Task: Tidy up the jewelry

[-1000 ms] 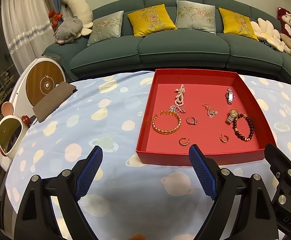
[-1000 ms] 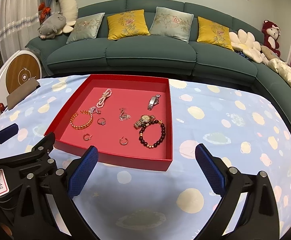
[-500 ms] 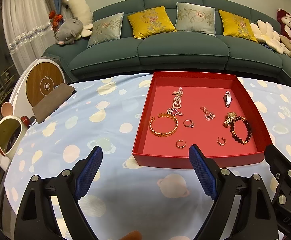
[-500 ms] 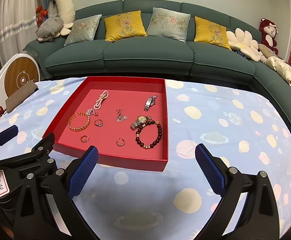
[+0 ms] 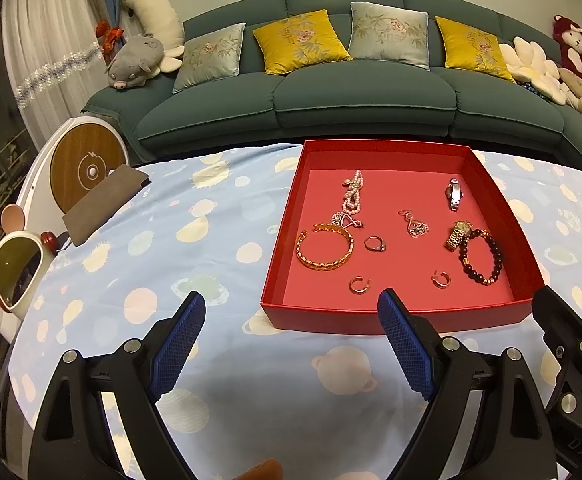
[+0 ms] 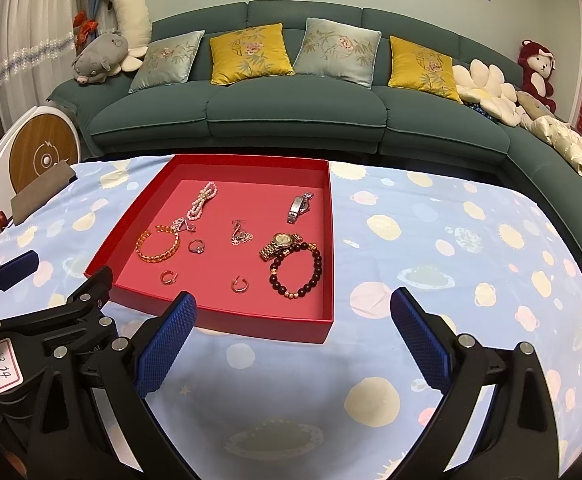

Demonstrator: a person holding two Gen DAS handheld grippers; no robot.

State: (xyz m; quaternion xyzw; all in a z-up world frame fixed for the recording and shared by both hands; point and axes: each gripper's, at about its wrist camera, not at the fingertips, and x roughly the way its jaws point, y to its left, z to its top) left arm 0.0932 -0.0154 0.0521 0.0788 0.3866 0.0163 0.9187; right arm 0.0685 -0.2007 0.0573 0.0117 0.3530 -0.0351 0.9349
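Blue pads line both tools. The left gripper (image 5: 291,344) and right gripper (image 6: 293,344) hang spread wide and empty above the cloth (image 6: 451,280), near the front wall of the tray (image 5: 391,320).

All jewelry lies loose on the tray floor, no dividers. Near to far:
- 2 hoop earrings (image 5: 359,284) (image 5: 442,279): tiny, light, hard, likely slippery. Pinch across the hoop.
- Bead bracelet (image 5: 481,256): limp, rolls. Grip 1 side of the loop. It touches the gold watch (image 5: 457,234).
- Bangle (image 5: 325,246): stiff, open-ended. Grip the band edge-on.
- Ring (image 5: 375,244): small, likely to skate on the floor.
- Pendant chain (image 5: 413,224): fine, tangle-prone, judged fragile.
- Pearl strand (image 5: 353,196): limp; its near end meets a silver charm (image 5: 345,220) by the bangle.
- Silver watch (image 5: 454,193): grip across the case.
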